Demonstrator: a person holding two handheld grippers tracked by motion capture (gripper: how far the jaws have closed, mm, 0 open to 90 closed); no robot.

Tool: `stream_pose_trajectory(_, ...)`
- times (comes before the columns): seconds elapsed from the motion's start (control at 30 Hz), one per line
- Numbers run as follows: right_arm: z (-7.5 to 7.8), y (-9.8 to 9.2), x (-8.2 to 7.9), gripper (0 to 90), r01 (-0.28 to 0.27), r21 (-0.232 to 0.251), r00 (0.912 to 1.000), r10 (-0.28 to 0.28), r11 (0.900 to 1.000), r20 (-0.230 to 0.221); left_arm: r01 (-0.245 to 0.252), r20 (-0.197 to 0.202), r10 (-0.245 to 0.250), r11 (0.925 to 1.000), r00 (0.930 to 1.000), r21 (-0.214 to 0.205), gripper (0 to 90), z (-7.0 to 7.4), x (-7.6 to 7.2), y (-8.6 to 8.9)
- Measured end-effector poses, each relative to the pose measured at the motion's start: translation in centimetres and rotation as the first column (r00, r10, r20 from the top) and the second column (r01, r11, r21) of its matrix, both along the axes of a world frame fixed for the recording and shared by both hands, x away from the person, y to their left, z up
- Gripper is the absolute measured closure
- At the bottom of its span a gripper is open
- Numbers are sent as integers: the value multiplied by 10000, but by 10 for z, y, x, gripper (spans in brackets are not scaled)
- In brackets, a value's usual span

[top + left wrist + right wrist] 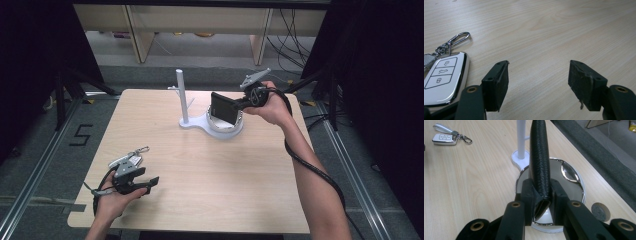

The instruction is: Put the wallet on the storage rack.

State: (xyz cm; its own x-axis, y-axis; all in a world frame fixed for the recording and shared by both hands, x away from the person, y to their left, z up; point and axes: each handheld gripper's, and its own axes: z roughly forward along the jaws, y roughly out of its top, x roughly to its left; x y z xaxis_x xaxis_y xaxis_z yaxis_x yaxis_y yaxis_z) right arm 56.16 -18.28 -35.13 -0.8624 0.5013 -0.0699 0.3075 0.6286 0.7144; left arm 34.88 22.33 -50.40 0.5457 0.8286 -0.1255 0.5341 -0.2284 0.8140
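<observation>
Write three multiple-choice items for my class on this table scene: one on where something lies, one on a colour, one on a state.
1. Where does the car key lie?
A. in the round dish
B. on the wooden table beside the left tool
C. hung on the white post

2. What colour is the wallet held over the dish?
A. black
B. red
C. white

3. How do the left tool's jaws stand?
A. closed on the key
C. closed on the wallet
B. apart, with nothing between them

Answers:
1 B: the left gripper view shows the key flat on the table next to the jaw.
2 A: the right gripper view shows a black woven case in the right tool, above the round dish by the white post.
3 B: bare wood shows between the jaws.
</observation>
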Motion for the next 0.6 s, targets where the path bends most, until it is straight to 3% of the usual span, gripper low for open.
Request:
stream_pose_trajectory(0.3,-7,0,5,772,73,-30,9999,-73,10000,-72,39,5,-39,10000,10000,-58,325,-2,0,-1)
stream_pose_trajectory(0.6,-15,0,12,772,181,293,9998,-179,9994,-83,86,-71,-86,10000,9999,38,324,-1,0,0)
